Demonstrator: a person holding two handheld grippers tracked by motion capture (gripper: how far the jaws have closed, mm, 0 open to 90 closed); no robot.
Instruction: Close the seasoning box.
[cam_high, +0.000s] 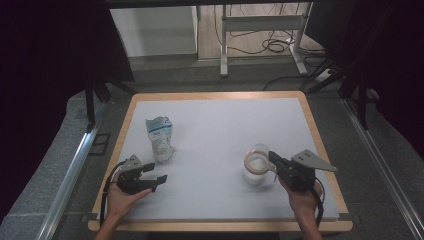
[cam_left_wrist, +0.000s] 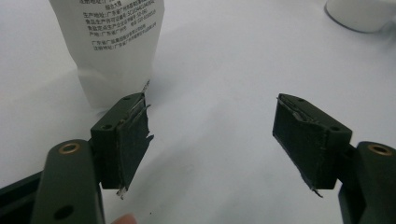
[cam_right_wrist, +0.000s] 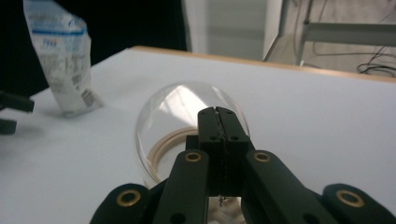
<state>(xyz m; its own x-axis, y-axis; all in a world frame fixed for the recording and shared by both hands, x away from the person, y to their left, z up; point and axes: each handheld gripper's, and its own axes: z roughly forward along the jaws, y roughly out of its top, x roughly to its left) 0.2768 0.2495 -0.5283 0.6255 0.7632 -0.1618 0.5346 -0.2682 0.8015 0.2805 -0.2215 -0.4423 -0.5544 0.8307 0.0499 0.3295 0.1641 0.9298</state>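
A white and blue printed pouch (cam_high: 160, 137) stands upright on the white table top, left of centre. It fills the upper left of the left gripper view (cam_left_wrist: 112, 46). My left gripper (cam_high: 156, 172) rests just in front of the pouch, open, with nothing between its jaws (cam_left_wrist: 210, 135). On the right is a clear glass jar (cam_high: 257, 167) with a cream ring and white contents. My right gripper (cam_high: 272, 156) reaches the jar's right rim with its jaws shut tight together (cam_right_wrist: 223, 114). Whether they pinch the glass (cam_right_wrist: 187, 107) I cannot tell.
The white surface has a wooden border (cam_high: 215, 95). Beyond it are grey floor, a metal frame's legs (cam_high: 224, 45) and loose cables. Black curtains hang on both sides. The middle of the table between pouch and jar is bare.
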